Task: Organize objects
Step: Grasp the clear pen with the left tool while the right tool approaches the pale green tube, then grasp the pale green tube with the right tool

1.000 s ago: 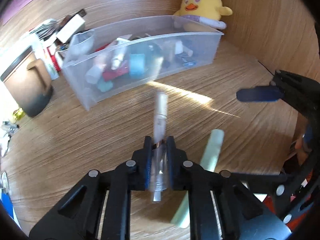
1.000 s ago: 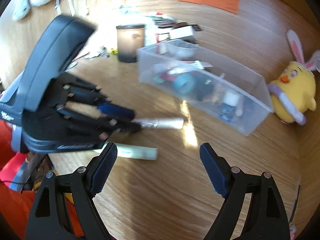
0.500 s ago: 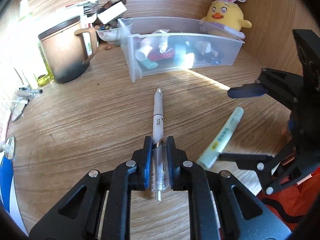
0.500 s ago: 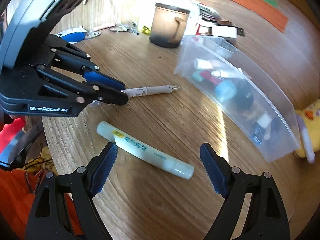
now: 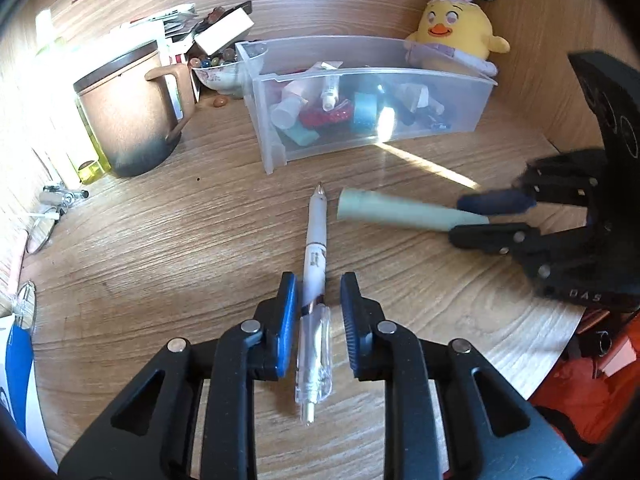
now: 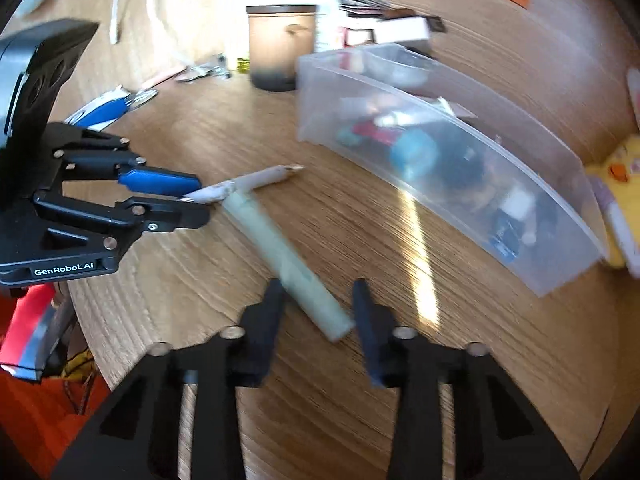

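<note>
A white pen (image 5: pixel 314 264) lies on the wooden table between the fingers of my left gripper (image 5: pixel 318 304), which is open around it without gripping; it also shows in the right wrist view (image 6: pixel 244 183). A pale green highlighter (image 6: pixel 288 264) lies on the table; its near end sits between the open fingers of my right gripper (image 6: pixel 318 308). It also shows in the left wrist view (image 5: pixel 400 213), with the right gripper (image 5: pixel 484 216) around its right end. A clear plastic bin (image 5: pixel 460 80) with several small items stands beyond.
A brown mug (image 5: pixel 128 120) stands at the left of the bin, with a small bowl (image 5: pixel 218 76) and boxes behind. A yellow chick plush (image 5: pixel 456 28) sits behind the bin. Small clutter lies along the left edge. The table's edge runs at the lower right.
My left gripper has opened and let the pen down on the table. My right gripper has moved in around the highlighter's end, its fingers closer together, and the highlighter has turned.
</note>
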`<action>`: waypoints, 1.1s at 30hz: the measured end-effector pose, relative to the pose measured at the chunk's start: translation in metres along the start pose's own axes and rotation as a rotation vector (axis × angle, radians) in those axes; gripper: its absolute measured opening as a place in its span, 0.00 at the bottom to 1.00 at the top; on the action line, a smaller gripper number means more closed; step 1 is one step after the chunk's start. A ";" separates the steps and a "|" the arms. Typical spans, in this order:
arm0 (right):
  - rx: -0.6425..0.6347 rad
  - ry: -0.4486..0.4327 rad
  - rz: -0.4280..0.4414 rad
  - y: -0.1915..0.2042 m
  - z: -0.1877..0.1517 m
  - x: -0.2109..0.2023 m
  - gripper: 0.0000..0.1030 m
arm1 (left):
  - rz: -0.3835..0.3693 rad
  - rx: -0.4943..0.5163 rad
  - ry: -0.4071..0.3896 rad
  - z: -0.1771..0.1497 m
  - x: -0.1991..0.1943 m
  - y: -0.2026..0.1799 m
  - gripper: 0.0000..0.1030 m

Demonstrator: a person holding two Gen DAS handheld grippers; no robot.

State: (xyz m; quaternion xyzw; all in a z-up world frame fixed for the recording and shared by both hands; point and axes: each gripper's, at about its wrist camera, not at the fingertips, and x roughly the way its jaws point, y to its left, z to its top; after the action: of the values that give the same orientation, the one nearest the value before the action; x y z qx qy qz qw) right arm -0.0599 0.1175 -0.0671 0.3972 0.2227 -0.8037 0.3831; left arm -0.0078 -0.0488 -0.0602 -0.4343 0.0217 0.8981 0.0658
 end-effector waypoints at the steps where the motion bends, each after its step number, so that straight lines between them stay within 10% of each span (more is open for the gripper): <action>1: 0.017 0.003 -0.004 -0.004 -0.002 -0.001 0.16 | 0.000 -0.004 0.000 0.001 0.001 0.000 0.21; 21: 0.041 0.012 0.017 -0.014 0.006 0.006 0.29 | -0.044 0.045 0.009 0.018 0.014 -0.030 0.10; 33: 0.094 -0.074 0.002 -0.025 0.003 -0.012 0.14 | -0.082 0.003 -0.088 0.031 -0.010 -0.034 0.10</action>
State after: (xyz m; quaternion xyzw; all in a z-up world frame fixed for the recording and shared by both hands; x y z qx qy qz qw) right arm -0.0769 0.1359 -0.0543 0.3851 0.1699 -0.8271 0.3726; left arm -0.0209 -0.0135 -0.0330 -0.3948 0.0025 0.9128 0.1042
